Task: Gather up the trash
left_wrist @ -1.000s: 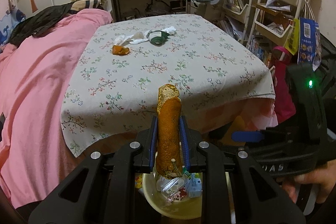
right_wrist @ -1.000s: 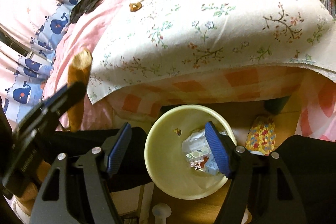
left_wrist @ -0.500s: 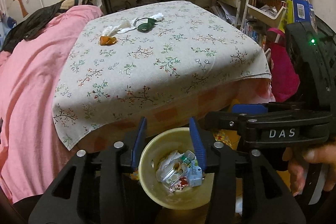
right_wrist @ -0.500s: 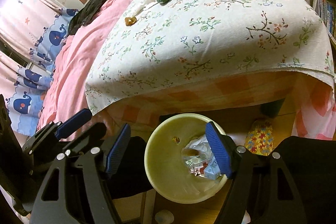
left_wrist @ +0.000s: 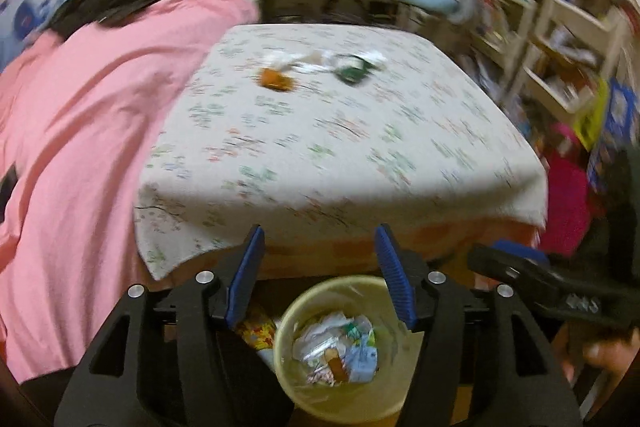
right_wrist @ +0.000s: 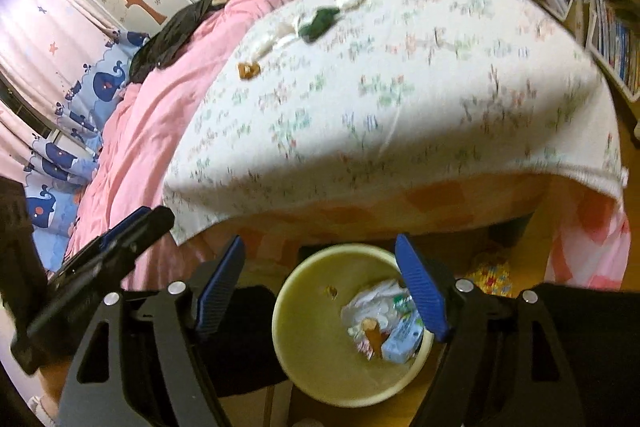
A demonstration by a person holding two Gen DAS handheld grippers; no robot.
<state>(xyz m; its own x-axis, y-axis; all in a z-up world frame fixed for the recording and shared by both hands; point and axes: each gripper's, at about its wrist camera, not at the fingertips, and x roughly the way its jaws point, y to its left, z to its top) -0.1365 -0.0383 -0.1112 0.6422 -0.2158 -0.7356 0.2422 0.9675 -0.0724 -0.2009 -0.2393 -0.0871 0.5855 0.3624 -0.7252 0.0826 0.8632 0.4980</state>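
trash (left_wrist: 335, 351) lies heaped in the bottom of a pale yellow bin (left_wrist: 288, 323), which stands on the floor just in front of the near edge of the table (left_wrist: 340, 147); the heap holds crumpled wrappers, a small carton and a brown stick-like piece. left gripper (left_wrist: 318, 277) hangs above the bin with its jaws wide and nothing between them. right gripper (right_wrist: 320, 287) also hangs above the bin, jaws wide and empty, and appears beside the left one in the left wrist view (left_wrist: 532, 279). more litter remains at the far end of the table from the bin: an orange scrap (left_wrist: 275, 79), white tissue (left_wrist: 288, 61) and a dark green wrapper (left_wrist: 354, 71), close together on the floral cloth. a pink blanket (left_wrist: 88, 131) lies to the left of the table. both views are blurred.
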